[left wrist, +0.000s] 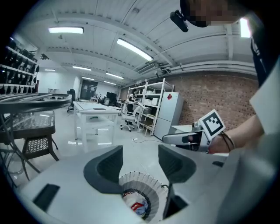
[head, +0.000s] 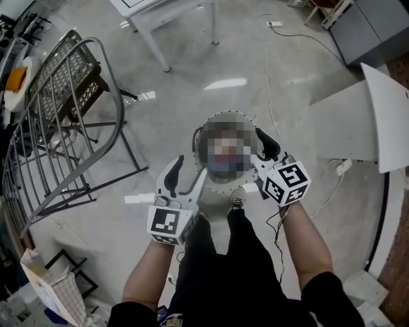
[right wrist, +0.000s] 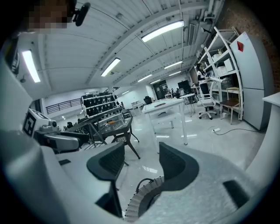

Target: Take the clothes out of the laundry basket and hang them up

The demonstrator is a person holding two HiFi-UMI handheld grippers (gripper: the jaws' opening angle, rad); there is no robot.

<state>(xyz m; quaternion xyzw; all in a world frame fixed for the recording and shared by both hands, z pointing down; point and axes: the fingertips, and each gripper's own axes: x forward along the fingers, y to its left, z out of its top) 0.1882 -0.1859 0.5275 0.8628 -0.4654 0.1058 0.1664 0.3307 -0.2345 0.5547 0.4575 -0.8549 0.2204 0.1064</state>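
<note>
Both forearms reach toward twelve o'clock, the left gripper [head: 184, 180] at eight o'clock from the right gripper [head: 262, 155], jaws apart (both empty).

The basket [head: 225, 115] mouth lies open from above, with only its black handle [head: 196, 137] arching at the 9 o'clock rim. Bare floor [head: 211, 83] rings the basket from 10 to 2 o'clock. The rack [head: 70, 128] blocks the 9 to 10 o'clock side, and its leg [head: 134, 150] slants in near the basket. A table [head: 160, 19] stands well apart at 11 o'clock. A cable [head: 266, 76] trails over the floor at 1 o'clock. A white panel [head: 358, 128] closes off 3 o'clock. The person's legs [head: 223, 255] fill 6 o'clock.
</note>
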